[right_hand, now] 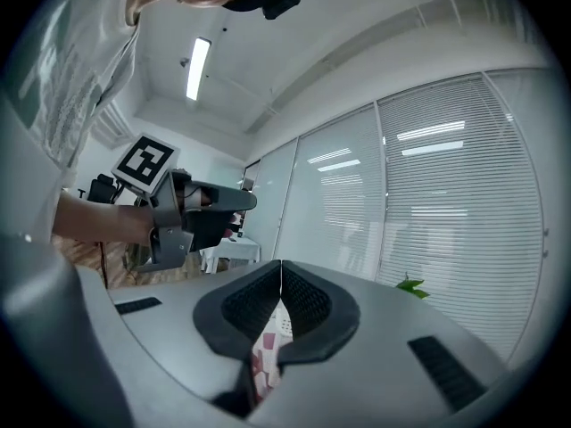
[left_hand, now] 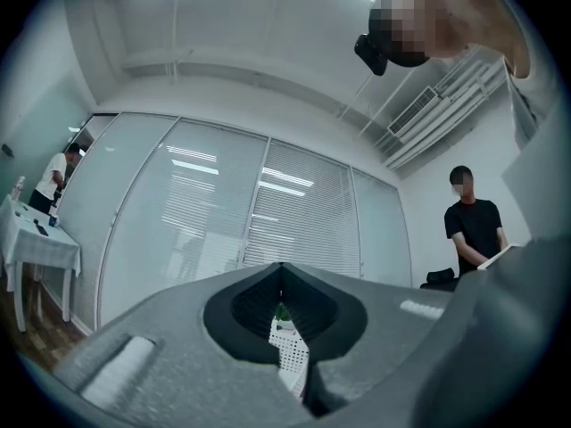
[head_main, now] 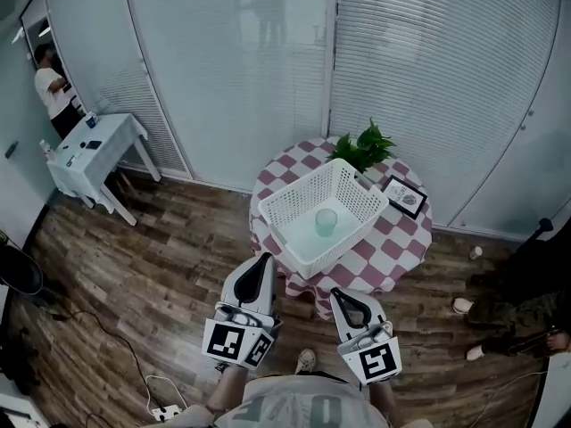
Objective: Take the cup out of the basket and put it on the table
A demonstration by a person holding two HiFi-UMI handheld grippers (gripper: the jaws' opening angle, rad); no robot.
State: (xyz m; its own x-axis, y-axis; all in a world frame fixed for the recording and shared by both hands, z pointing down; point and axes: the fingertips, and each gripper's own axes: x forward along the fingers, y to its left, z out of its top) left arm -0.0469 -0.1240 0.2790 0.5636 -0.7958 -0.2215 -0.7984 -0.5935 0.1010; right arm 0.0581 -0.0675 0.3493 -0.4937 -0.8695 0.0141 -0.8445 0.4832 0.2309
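Observation:
A pale translucent cup (head_main: 326, 222) stands upright inside a white perforated basket (head_main: 290, 201) on a small round table with a pink checked cloth (head_main: 399, 235). My left gripper (head_main: 264, 260) and right gripper (head_main: 338, 296) hang side by side in front of the table's near edge, short of the basket. Both are shut with their tips touching and nothing between them. In the left gripper view, a strip of the basket (left_hand: 290, 353) shows through the gap behind the left gripper (left_hand: 281, 267). In the right gripper view, the checked cloth (right_hand: 264, 357) shows below the right gripper (right_hand: 281, 264).
A green plant (head_main: 365, 148) and a framed picture (head_main: 404, 196) share the table behind and right of the basket. A white side table (head_main: 96, 147) with a person stands far left. Another person sits at the right (head_main: 517, 303). Blinds line the back wall; cables lie on the wood floor.

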